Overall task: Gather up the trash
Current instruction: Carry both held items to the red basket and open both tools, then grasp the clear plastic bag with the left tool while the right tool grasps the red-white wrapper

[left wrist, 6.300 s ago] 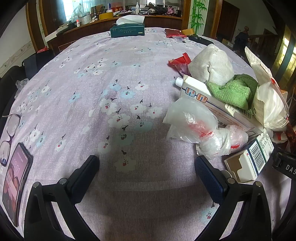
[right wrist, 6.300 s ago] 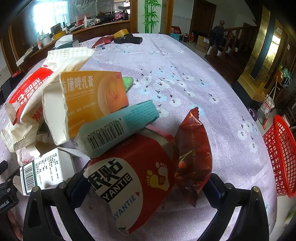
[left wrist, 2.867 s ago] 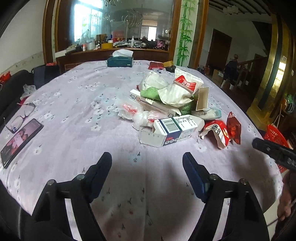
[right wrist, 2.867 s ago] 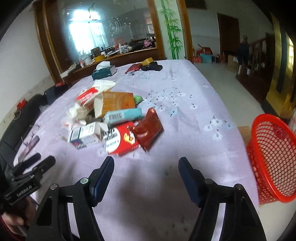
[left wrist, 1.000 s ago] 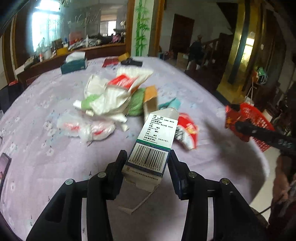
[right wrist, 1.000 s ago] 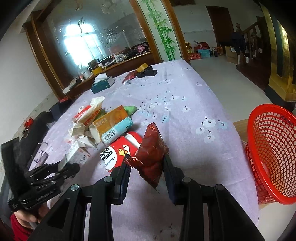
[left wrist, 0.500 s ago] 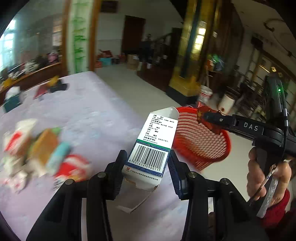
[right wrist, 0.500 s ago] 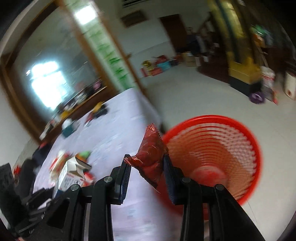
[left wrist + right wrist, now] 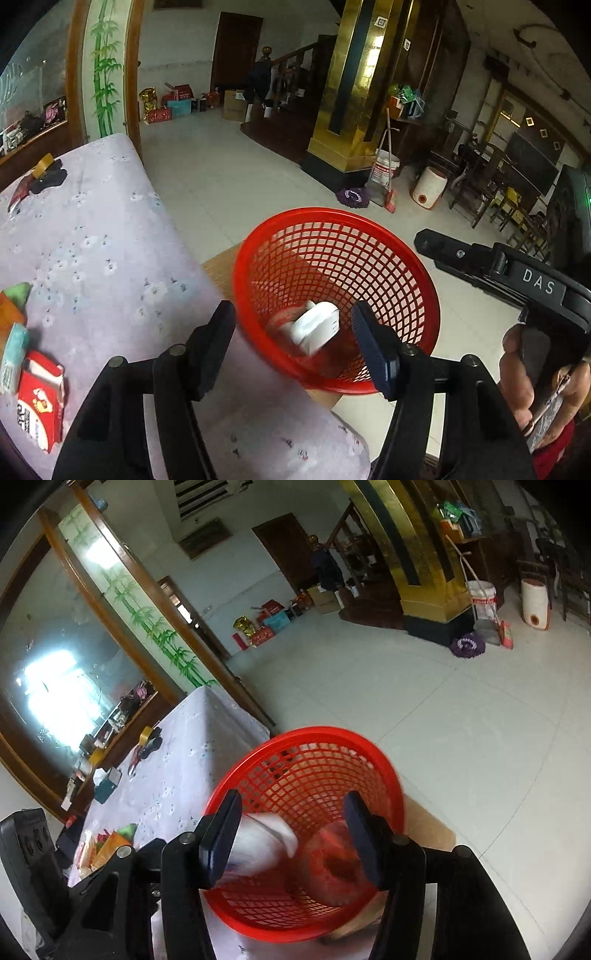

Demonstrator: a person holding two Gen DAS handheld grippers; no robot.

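Both jaws spread wide, empty, over the red basket [image 9: 334, 229].
I judge the white carton [image 9: 314, 326] inside light and crushable; I'd pinch remaining table litter by flat sides.

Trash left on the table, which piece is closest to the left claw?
The red packet with the foot print, lying at the table's near left edge; the teal tube and orange box sit farther back.

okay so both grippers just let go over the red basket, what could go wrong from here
The red mesh plastic basket sits right beside the table edge under both open grippers, left gripper and right gripper, so a low swing back could knock it over. The white carton looks blurred, likely still tumbling, and might bounce out. More wrappers, like the red-and-white packet, remain on the purple floral tablecloth.
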